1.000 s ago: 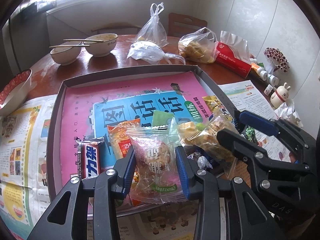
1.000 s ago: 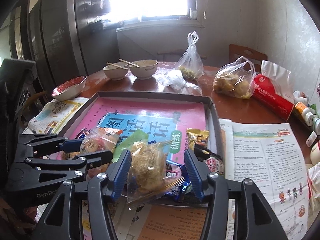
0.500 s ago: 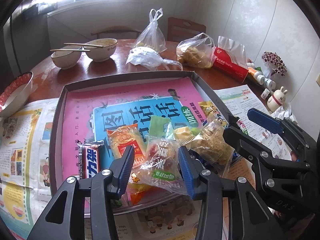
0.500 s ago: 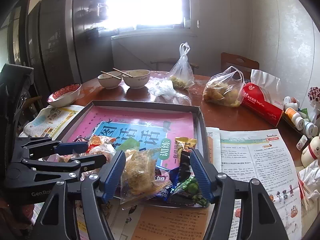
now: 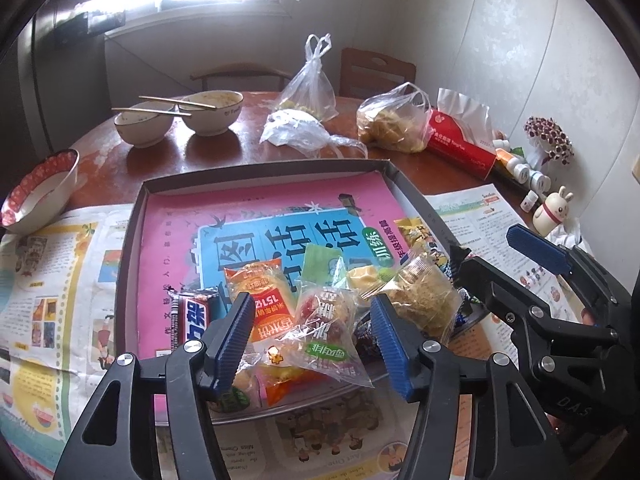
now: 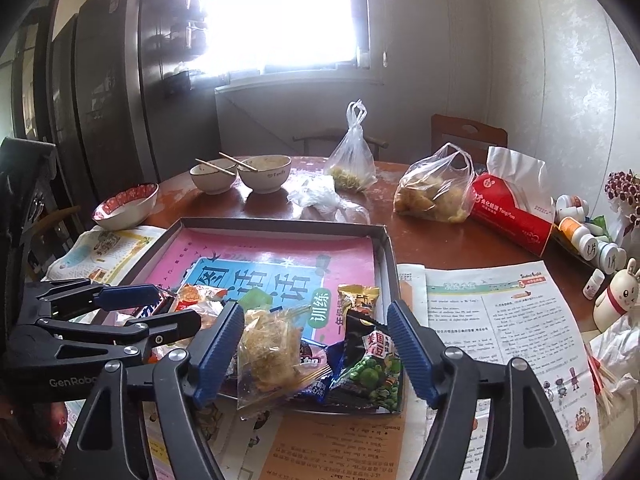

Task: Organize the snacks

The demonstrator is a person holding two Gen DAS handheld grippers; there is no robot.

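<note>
A grey tray (image 5: 264,170) lined with a pink and blue sheet holds several snack packets at its near edge. My left gripper (image 5: 314,336) is open and empty, above a clear packet of red sweets (image 5: 328,326). An orange packet (image 5: 262,300) and a chocolate bar (image 5: 194,318) lie to its left. My right gripper (image 6: 316,350) is open and empty, above a clear bag of golden crisps (image 6: 270,354) and a green pea packet (image 6: 370,372). The tray also shows in the right wrist view (image 6: 280,226). Each gripper shows in the other's view.
Newspapers (image 5: 36,276) lie under and beside the tray. Three bowls (image 5: 210,112), two with chopsticks, stand at the back left. Plastic bags (image 6: 434,190), a red tissue pack (image 6: 510,214), small bottles (image 6: 588,236) and a rabbit figure (image 5: 554,210) crowd the back right.
Both grippers have opened wider and drawn back and up from the tray. The sweets packet and the crisps bag now lie free on the tray.
</note>
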